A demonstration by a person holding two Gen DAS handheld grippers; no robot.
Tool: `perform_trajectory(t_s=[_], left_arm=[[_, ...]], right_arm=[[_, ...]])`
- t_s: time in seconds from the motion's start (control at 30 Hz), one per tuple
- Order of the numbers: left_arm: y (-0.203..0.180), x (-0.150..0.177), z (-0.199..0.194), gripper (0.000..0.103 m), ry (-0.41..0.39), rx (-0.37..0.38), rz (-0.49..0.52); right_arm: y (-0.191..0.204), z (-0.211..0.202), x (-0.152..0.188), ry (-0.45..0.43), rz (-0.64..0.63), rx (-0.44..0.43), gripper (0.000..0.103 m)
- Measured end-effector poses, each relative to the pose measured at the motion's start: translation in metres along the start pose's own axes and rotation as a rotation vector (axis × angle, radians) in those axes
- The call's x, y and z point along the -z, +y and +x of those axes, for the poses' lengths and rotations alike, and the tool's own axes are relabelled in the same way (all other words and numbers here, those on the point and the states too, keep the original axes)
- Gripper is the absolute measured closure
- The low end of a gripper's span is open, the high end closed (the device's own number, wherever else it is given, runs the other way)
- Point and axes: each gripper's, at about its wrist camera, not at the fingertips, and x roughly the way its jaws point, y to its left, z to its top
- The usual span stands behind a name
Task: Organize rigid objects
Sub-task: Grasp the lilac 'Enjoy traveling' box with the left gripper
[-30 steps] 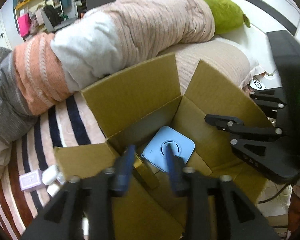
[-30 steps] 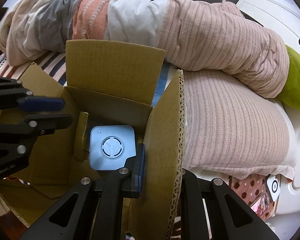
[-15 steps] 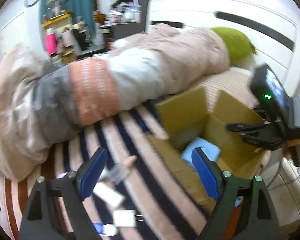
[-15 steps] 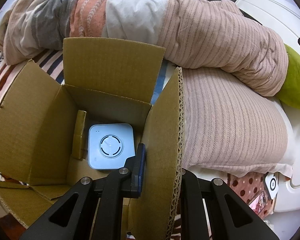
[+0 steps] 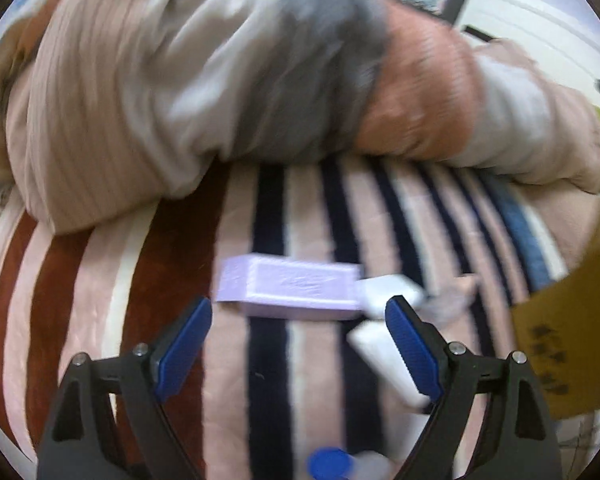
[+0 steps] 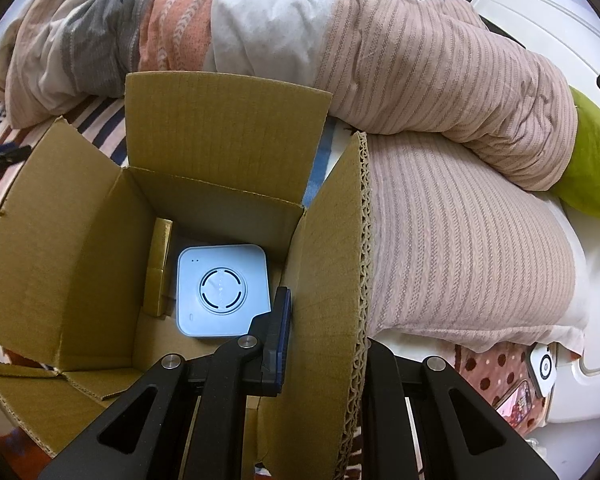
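The left tongs [image 5: 298, 346], jaws wide and empty, should be lowered squarely astride the lilac rectangular box [image 5: 290, 289]; the right tongs [image 6: 320, 344], clamped on the brown cardboard carton's flap [image 6: 332, 280], should be kept steady.

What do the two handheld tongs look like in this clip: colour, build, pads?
Both are matte black plastic with triangular cut-outs and silver screw heads at the joints. The left tongs carry ribbed blue pads. The right tongs show one dark blue pad. No cables or sleeves are visible.
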Motion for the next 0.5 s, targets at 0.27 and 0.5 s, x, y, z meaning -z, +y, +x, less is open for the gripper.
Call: perform_trajectory(t_s=[0.27,0.5], left_arm=[[0.026,0.012,0.055,0.016,0.069,0.099,-0.211],[0.008,-0.021,0.079,0.016,0.084,0.107,-0.224]], right_arm=[[-0.001,0.000,0.001,0.005,0.001,-0.003,0.094],[-0.001,0.000,0.000,0.009,0.001,-0.004,0.094]])
